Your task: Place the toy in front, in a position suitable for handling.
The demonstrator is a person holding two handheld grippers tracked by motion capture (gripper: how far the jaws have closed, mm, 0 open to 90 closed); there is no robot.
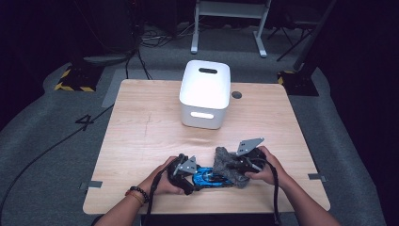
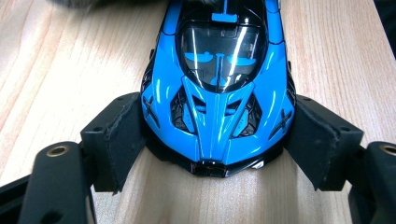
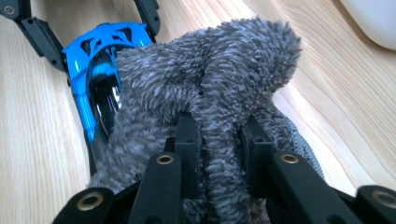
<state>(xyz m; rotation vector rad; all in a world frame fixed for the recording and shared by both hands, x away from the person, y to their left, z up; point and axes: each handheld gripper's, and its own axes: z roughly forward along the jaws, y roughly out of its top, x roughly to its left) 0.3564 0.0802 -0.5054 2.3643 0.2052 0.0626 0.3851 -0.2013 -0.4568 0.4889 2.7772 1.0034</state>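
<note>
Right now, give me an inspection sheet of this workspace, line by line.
Surface: light wooden table, flat, with a small dark round hole near the far edge.
Job's things: blue toy car lying on the table at the near edge; grey fluffy cloth draped over one end of it.
Clutter: white box with slot handles, standing apart at the far middle.
Grippers: left gripper clamped on the car's end, pads against both sides; right gripper pinching a fold of the cloth.
Cables: a black cable trails from each gripper off the near edge; more cables lie on the floor.
Surroundings: grey carpet, hazard-striped stand bases, a white frame behind.
</note>
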